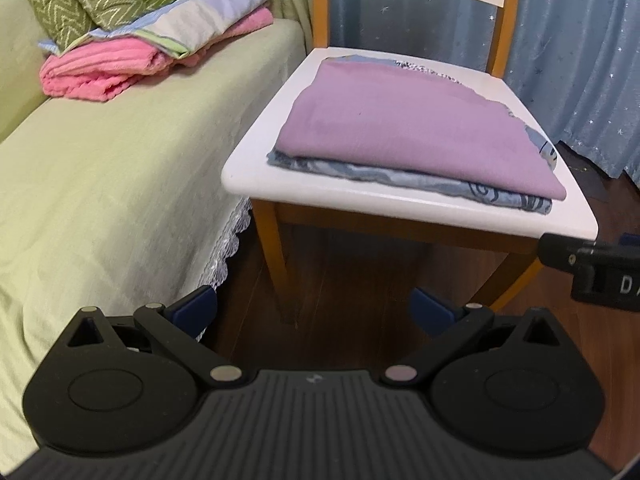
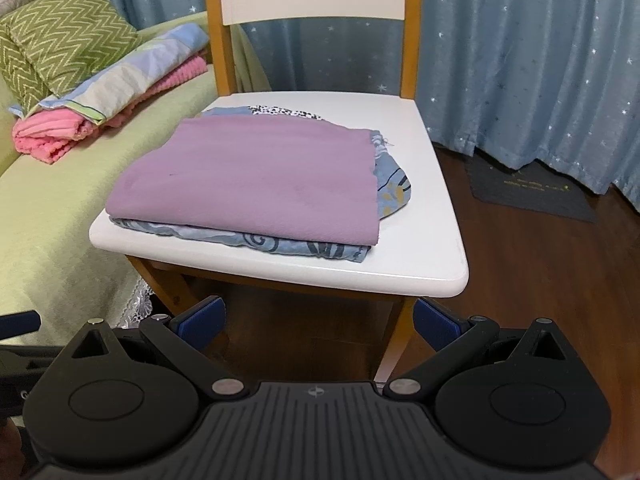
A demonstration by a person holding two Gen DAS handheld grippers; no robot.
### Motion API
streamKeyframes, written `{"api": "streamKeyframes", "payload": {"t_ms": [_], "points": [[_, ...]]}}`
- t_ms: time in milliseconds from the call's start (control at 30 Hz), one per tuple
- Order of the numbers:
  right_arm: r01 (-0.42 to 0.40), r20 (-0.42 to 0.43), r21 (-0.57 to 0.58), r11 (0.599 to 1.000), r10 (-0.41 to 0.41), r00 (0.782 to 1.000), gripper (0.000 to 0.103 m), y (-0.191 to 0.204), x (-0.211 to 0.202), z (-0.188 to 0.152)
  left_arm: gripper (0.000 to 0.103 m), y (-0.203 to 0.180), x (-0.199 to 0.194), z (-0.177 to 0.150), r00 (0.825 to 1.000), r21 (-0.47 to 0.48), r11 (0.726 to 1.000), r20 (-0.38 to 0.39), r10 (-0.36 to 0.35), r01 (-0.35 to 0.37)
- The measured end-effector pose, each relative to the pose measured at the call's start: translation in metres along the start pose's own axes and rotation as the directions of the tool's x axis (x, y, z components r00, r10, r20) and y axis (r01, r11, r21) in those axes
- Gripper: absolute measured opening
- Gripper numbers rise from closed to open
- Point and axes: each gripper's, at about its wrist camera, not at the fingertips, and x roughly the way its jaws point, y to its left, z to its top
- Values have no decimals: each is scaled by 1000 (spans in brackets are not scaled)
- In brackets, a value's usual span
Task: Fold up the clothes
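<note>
Clothes sit folded in a small pile on the white chair seat (image 2: 440, 208). On top is a purple cloth (image 2: 256, 184), and under it a blue patterned cloth (image 2: 304, 246) sticks out at the near and right edges. Both pairs of tongs, left (image 1: 314, 310) and right (image 2: 319, 318), are spread wide and hold nothing, low in front of the chair. To the left is a green bed (image 1: 100, 184) with a pink towel (image 1: 92, 68) and a zigzag pillow (image 2: 64, 40).
</note>
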Motion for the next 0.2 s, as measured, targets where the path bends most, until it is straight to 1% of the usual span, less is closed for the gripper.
{"api": "streamKeyframes", "payload": {"t_ms": [200], "points": [[4,-7,-1,1000,-4,1000,103,-1,6,1,102,4,5,8,999,-17,999,16,-28,28]]}}
